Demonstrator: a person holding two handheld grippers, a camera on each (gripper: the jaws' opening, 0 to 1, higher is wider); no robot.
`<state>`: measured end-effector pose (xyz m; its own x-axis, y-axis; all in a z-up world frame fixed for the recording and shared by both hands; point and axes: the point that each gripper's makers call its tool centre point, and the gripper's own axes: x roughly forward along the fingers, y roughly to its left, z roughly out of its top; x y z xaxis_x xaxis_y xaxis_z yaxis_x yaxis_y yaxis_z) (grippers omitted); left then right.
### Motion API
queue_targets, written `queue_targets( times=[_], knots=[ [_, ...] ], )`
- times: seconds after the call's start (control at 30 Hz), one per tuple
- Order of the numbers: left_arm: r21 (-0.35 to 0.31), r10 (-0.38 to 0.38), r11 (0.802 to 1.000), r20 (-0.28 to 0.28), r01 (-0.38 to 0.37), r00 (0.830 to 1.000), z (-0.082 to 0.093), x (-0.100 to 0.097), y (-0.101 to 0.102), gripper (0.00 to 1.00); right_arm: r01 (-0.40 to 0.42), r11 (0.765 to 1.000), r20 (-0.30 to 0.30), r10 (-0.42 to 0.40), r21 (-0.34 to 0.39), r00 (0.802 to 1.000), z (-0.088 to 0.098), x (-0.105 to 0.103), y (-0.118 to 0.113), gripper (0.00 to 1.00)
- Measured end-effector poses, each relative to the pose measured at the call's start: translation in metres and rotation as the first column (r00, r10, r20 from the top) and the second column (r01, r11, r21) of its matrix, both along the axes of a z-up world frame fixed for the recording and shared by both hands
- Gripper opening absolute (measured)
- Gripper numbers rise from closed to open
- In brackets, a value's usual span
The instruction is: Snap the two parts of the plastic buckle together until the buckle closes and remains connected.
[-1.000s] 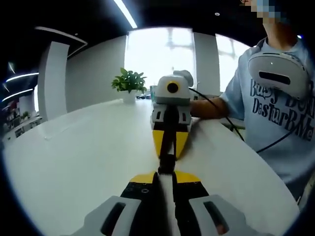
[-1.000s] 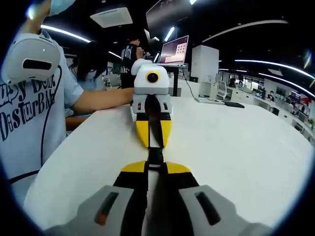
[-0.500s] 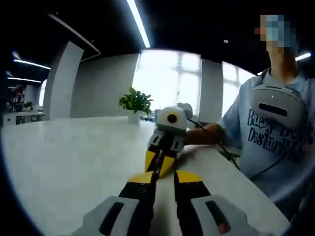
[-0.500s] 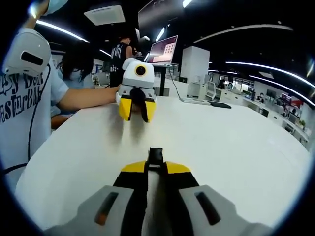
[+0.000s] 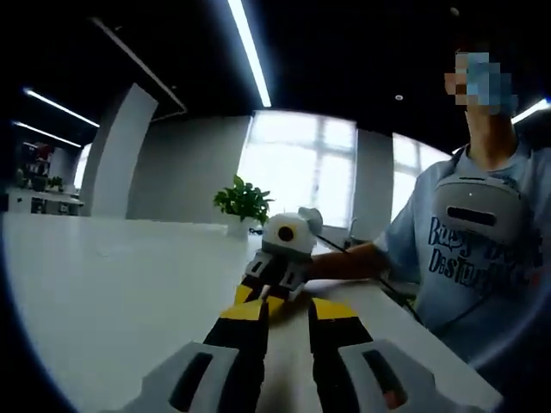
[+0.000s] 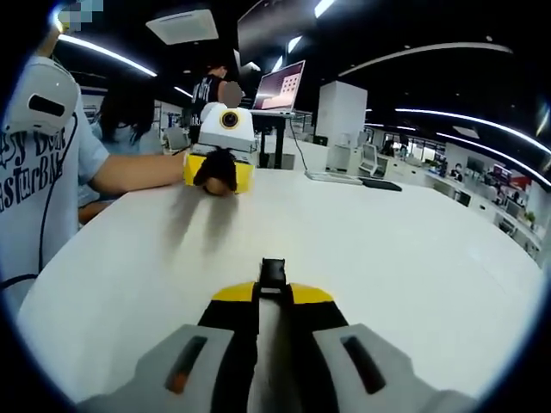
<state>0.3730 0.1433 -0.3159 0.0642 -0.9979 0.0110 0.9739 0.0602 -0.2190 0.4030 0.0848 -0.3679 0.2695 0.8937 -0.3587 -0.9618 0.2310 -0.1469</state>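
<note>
The right gripper (image 6: 274, 297) clamps a small black plastic buckle piece (image 6: 273, 274) above the white worktop (image 6: 413, 258), presenting it for mating; the left gripper (image 5: 286, 311) has its fingers slightly apart.

Two gripper cams facing each other low over the table (image 6: 413, 258).
Left view is looking along its fingers (image 5: 250, 323) twd windows w/ right gripper (image 5: 277, 262) close ahead; right view is looking twd office, left gripper (image 6: 218, 159) farther off. Both are sharing tabletop + person.
</note>
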Motion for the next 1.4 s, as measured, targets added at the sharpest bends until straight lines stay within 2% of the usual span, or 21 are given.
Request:
queue_targets(
  times=[0.17,0.4,0.67,0.83,1.07,1.2,1.4],
  knots=[
    [-0.017,-0.024,1.0,-0.029,0.024,0.999,0.002,-0.003,0.0,0.16,-0.012,1.0,-0.014,0.012,0.005,1.0,0.0,0.016,0.002,0.12],
    [-0.037,-0.043,0.998,-0.05,0.041,0.998,0.005,-0.006,-0.001,0.16,0.0,1.0,-0.018,0.0,0.009,1.0,-0.002,0.028,0.01,0.12],
    [-0.018,-0.04,0.999,-0.039,0.039,0.998,0.001,-0.006,-0.003,0.16,0.013,1.0,-0.021,-0.012,0.01,1.0,-0.004,0.042,0.01,0.12],
    [-0.05,-0.042,0.998,-0.051,0.04,0.998,0.006,-0.006,-0.001,0.16,0.015,1.0,-0.027,-0.015,0.013,1.0,-0.006,0.053,0.007,0.12],
    [-0.032,-0.038,0.999,-0.034,0.036,0.999,0.003,-0.006,-0.003,0.15,0.023,1.0,-0.027,-0.023,0.014,0.999,-0.006,0.066,0.006,0.12],
    [-0.033,-0.06,0.998,-0.038,0.059,0.997,0.003,-0.01,-0.002,0.09,0.03,0.999,-0.029,-0.029,0.017,0.999,-0.007,0.072,0.005,0.12],
    [-0.049,-0.068,0.997,-0.046,0.066,0.997,0.005,-0.011,-0.002,0.09,0.036,0.999,-0.051,-0.035,0.02,0.998,-0.007,0.082,0.002,0.12]
  ],
)
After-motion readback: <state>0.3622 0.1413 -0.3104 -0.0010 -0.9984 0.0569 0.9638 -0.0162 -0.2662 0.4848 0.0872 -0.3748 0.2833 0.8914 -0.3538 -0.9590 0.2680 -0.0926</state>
